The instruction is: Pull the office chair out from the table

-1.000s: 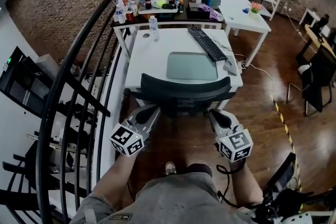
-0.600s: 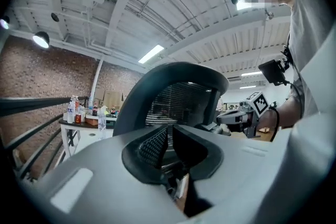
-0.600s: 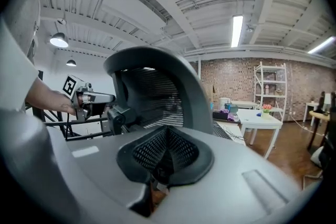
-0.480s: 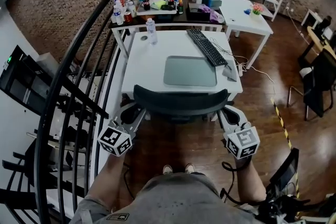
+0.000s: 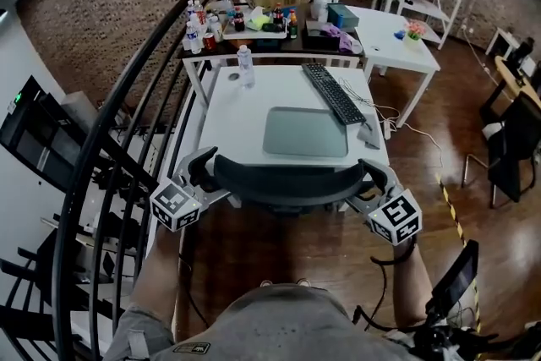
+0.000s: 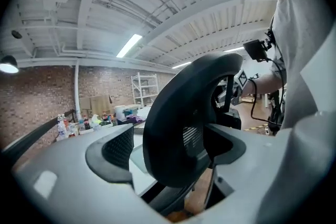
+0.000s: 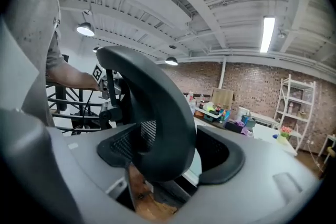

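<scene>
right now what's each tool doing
Left tool: open, just opened, chair back between its jaws, not gripped.
Right tool: open, just opened, chair back between its jaws too.

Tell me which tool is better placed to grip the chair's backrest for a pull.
Left, narrowly. The left tool and right tool have just been opening their jaws, each straddling a backrest end without pressing. The backrest fills more of the left tool's gap, so it seems seated deeper.
</scene>
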Available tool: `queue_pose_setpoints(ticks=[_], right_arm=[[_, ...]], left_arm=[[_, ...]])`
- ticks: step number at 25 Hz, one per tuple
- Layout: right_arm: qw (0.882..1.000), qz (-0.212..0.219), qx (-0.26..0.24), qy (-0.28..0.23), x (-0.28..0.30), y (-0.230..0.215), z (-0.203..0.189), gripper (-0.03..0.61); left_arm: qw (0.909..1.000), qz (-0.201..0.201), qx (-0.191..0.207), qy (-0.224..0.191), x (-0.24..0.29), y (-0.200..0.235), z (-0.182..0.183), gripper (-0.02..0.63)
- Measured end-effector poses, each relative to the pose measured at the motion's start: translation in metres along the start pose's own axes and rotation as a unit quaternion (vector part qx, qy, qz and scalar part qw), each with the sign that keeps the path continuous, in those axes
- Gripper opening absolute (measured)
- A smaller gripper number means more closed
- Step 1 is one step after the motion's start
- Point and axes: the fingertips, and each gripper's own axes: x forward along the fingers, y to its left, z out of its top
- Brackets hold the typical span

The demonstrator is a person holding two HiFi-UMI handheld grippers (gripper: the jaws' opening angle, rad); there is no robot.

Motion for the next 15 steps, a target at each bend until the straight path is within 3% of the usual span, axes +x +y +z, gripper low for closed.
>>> queue_pose_setpoints(ticks=[3,7,9,12,15], right_arm=[[0.999,0.048,0.009,-0.004,0.011,0.004,-0.002,0.368],[0.993,0.111,0.04,-0.006,0.025,0.009,-0.006,0.382],[0.991,0.123,0.043,-0.005,0.031,0.013,-0.007,0.375],[0.993,0.111,0.041,-0.004,0.033,0.011,-0.007,0.286],[0.993,0.113,0.044,-0.002,0.032,0.01,-0.006,0.263]], left_arm=[[0.9979,-0.064,-0.004,-0.001,0.016,-0.01,0.002,0.427],[0.99,-0.14,-0.014,0.01,0.038,-0.027,-0.001,0.43],[0.9897,-0.141,-0.025,0.005,0.045,-0.026,0.003,0.427],[0.9917,-0.123,-0.04,-0.004,0.046,-0.019,0.005,0.314],[0.9915,-0.124,-0.041,0.0,0.044,-0.018,0.005,0.295]])
